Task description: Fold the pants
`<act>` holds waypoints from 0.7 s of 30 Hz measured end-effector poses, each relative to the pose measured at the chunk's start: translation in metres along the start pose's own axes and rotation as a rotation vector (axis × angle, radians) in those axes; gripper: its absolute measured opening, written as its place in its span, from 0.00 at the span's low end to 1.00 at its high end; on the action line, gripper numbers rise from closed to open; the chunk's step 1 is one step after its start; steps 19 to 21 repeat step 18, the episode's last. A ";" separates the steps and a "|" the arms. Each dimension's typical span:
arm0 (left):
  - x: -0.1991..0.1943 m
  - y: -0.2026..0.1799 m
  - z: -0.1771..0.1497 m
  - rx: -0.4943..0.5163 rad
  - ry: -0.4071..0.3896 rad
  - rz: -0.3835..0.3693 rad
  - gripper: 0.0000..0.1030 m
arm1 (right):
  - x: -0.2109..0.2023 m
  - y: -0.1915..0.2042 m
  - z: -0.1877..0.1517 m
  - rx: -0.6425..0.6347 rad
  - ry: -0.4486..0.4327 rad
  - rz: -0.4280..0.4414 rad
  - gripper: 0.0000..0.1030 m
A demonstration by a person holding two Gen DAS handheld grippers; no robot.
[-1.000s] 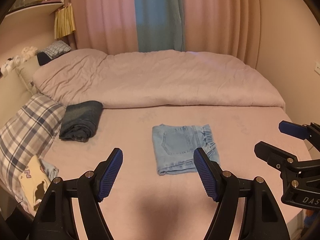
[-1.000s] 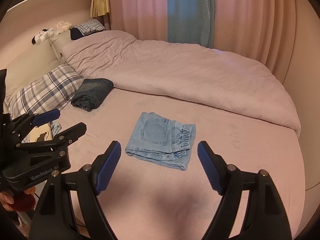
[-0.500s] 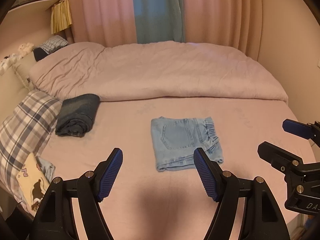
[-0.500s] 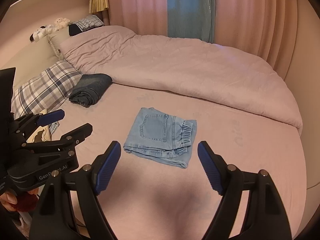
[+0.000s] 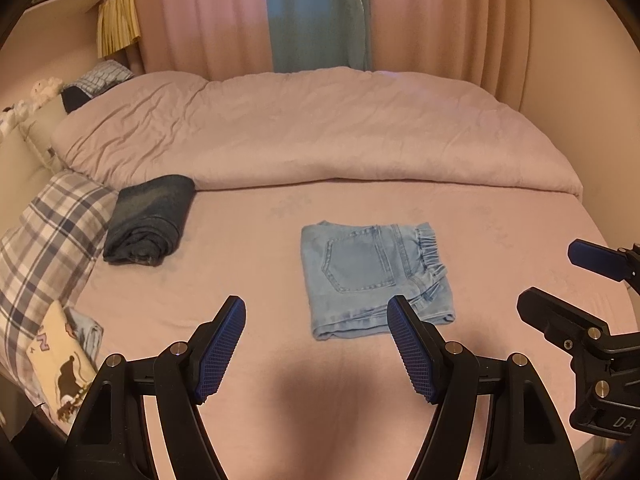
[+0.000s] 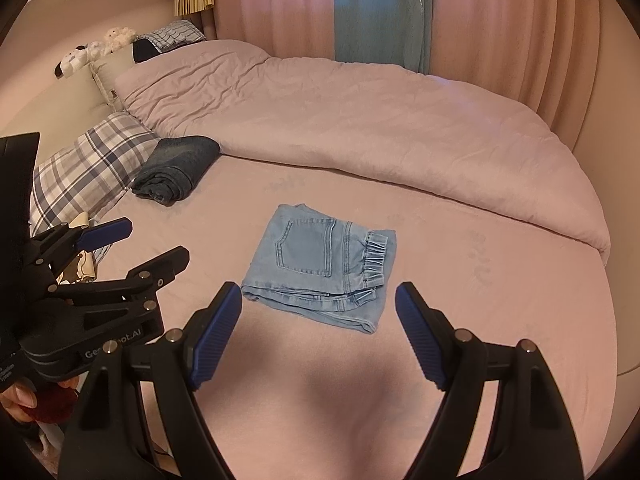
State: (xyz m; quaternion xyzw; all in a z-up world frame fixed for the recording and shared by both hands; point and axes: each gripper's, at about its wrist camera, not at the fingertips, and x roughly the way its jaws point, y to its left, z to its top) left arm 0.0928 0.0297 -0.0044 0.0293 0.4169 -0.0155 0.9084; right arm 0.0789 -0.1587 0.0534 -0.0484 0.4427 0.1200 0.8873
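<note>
Light blue denim pants (image 5: 374,276) lie folded into a small square on the pink bed sheet (image 5: 248,280), back pocket up and elastic cuffs to the right. They also show in the right wrist view (image 6: 324,268). My left gripper (image 5: 316,344) is open and empty, held above the sheet short of the pants. My right gripper (image 6: 318,334) is open and empty, also held back from the pants. The right gripper shows at the right edge of the left wrist view (image 5: 560,284), and the left gripper at the left of the right wrist view (image 6: 148,244).
A folded dark blue garment (image 5: 150,220) lies at the left by a plaid pillow (image 5: 44,240). A pink duvet (image 5: 312,132) is bunched across the far half of the bed. A printed cloth (image 5: 60,364) lies at the near left edge. Curtains (image 5: 316,16) hang behind.
Both grippers have drawn back and risen slightly, so the folded pants sit a little farther away. The pants themselves have not moved. Both grippers stay open.
</note>
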 end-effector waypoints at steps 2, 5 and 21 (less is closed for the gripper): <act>0.003 0.000 -0.001 -0.003 0.007 0.001 0.71 | 0.004 0.000 0.000 0.000 0.006 0.001 0.78; 0.007 0.001 0.000 -0.004 0.013 0.003 0.71 | 0.009 0.000 0.000 -0.001 0.015 0.002 0.78; 0.017 0.000 0.004 -0.003 0.028 -0.002 0.71 | 0.021 -0.001 0.002 -0.002 0.034 0.007 0.78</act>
